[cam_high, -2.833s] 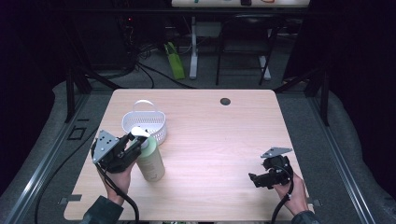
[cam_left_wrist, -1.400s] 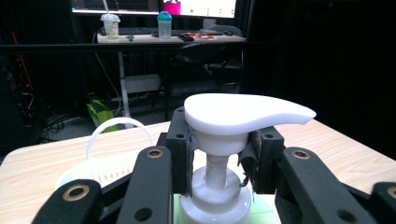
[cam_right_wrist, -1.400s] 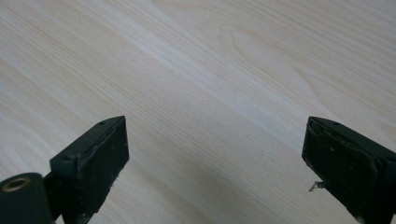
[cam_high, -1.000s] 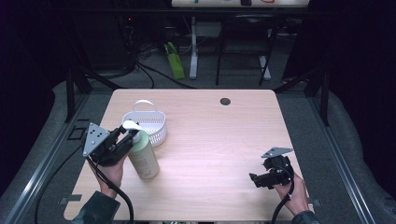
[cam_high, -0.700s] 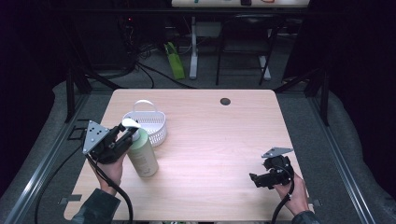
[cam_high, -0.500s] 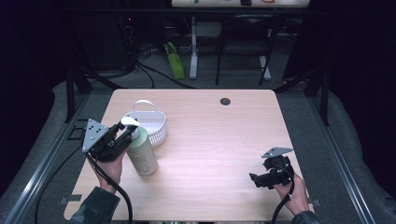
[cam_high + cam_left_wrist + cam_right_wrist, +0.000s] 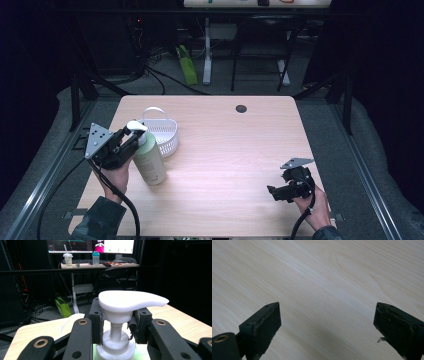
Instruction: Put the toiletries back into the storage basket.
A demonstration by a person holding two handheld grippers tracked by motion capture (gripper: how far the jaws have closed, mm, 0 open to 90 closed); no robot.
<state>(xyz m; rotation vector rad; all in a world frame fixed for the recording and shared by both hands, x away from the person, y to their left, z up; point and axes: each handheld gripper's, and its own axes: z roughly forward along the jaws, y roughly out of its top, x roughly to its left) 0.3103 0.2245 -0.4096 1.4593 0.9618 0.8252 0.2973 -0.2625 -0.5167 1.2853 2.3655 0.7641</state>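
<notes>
A pale green pump bottle [image 7: 150, 161] with a white pump head [image 7: 130, 300] stands on the wooden table [image 7: 235, 150], just in front of a white basket [image 7: 162, 132]. My left gripper [image 7: 131, 140] is shut on the bottle's pump neck [image 7: 115, 327], right under the head; the jaws press it from both sides. Near the table's front right edge my right gripper [image 7: 276, 192] is held low over bare wood, its fingers [image 7: 263, 325] wide apart with nothing between them.
A small dark round hole [image 7: 241, 108] marks the table's far side. Beyond the table stand another desk with cups [image 7: 68, 259] and screens, chair legs, cables and a green bag [image 7: 186, 71] on the floor.
My left gripper has drawn the bottle to the left and stood it more upright beside the basket, keeping its hold on the pump neck. The right gripper has stayed put.
</notes>
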